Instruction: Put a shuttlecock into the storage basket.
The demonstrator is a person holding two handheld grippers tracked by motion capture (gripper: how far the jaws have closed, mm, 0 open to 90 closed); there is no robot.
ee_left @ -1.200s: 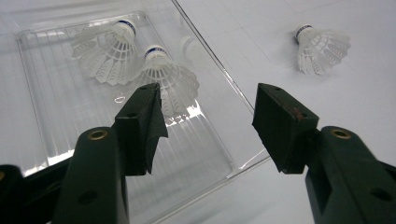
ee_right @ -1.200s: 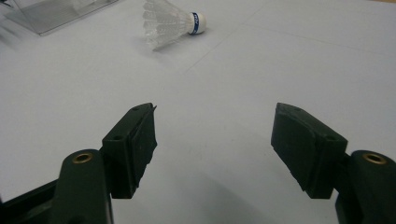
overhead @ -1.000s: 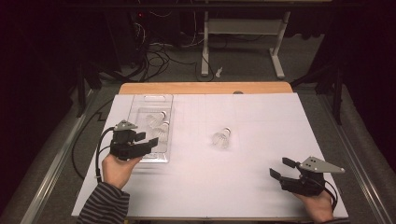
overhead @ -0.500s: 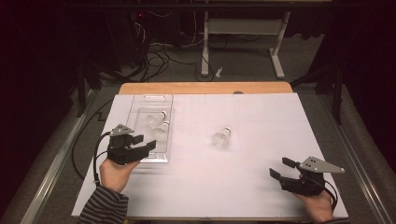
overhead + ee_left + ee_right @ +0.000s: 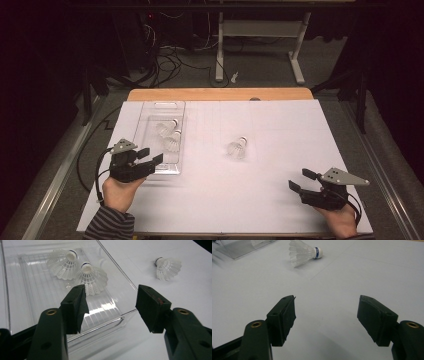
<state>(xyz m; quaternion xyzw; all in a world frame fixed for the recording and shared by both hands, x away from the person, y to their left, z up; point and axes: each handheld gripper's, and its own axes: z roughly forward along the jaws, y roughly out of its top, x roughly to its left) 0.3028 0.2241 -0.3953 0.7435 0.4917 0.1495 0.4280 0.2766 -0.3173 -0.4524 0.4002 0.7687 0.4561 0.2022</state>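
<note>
A clear plastic tray point(image 5: 150, 122) point(image 5: 30, 285) lies at the left of the white table sheet with two white shuttlecocks point(image 5: 169, 135) point(image 5: 90, 277) in it. A third shuttlecock point(image 5: 237, 148) point(image 5: 167, 268) point(image 5: 303, 252) lies on its side near the middle of the sheet. My left gripper point(image 5: 150, 155) point(image 5: 111, 307) hovers open at the tray's near corner, nothing between its jaws. Near the front right edge my right gripper point(image 5: 301, 180) point(image 5: 325, 317) stands open over bare sheet, pointing towards the loose shuttlecock.
The white sheet point(image 5: 260, 125) covers a wooden table point(image 5: 220, 94). Beyond the far edge are cables point(image 5: 165, 55) and a white stand's legs point(image 5: 220, 60) on the floor. Dark gaps run along both table sides.
My left gripper has drawn back a little towards the front left, away from the tray. The right gripper and the shuttlecocks have stayed put.
</note>
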